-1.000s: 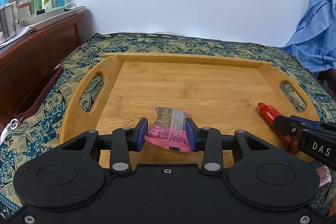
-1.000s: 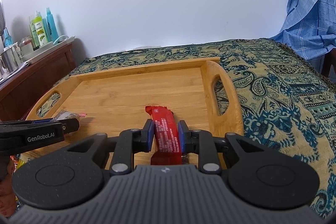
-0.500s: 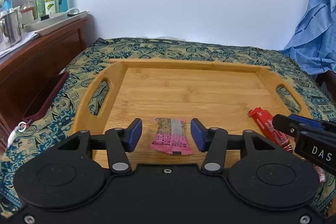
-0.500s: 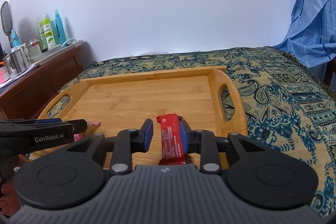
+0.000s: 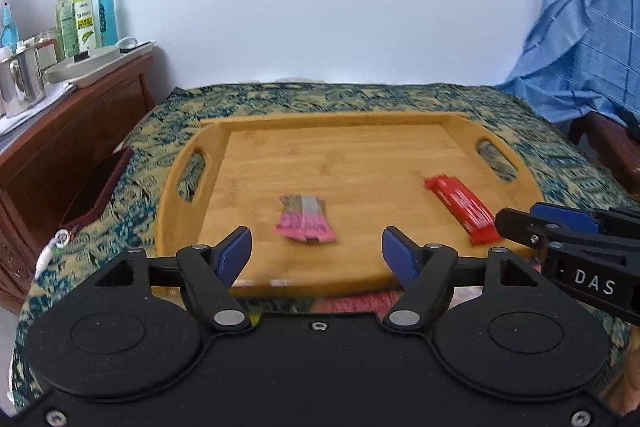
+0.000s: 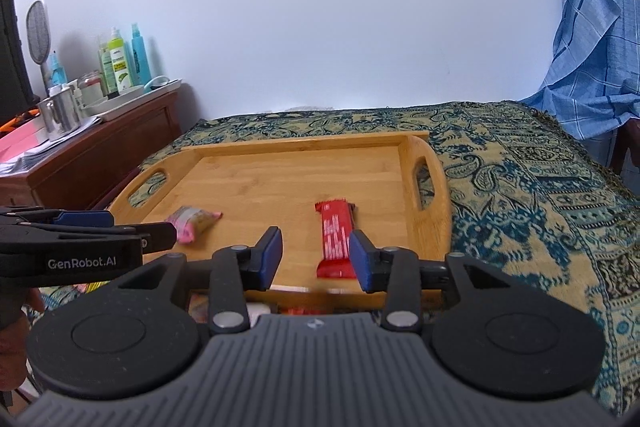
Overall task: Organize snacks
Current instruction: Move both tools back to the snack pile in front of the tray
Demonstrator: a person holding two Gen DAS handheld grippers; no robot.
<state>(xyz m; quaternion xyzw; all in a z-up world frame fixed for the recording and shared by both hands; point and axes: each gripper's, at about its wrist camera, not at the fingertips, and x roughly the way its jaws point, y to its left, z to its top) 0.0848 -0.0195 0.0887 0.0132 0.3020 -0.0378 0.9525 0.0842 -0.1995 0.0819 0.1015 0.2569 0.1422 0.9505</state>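
1. The left gripper [image 5: 316, 253] stands wide apart with nothing between its blue pads [image 5: 234, 255]; its jaws have just been opening.
2. Just ahead of its fingertips, clear of both pads, the pink snack packet [image 5: 306, 221] lies flat on the wooden tray [image 5: 340, 151]. It is a short wrapper, pink at the near end and brownish with a pale band at the far end, with crimped edges. Its print is blurred and cannot be read.
3. The right gripper [image 6: 316, 259] is parted about half way and grips nothing; its jaws have also just been opening.
4. The red snack bar [image 6: 336, 239] lies on the tray, its near end reaching into the gap between the right gripper's pads [image 6: 364, 261]. Whether it brushes the right-hand pad cannot be told. It is a long, narrow red wrapper with small white lettering, too fine to read.
5. Below each gripper's fingers, just in front of the tray's near rim, bits of more wrappers show, pink and red, mostly hidden by the gripper bodies.
6. From the right wrist view, the left gripper's tip covers the near end of the pink packet.
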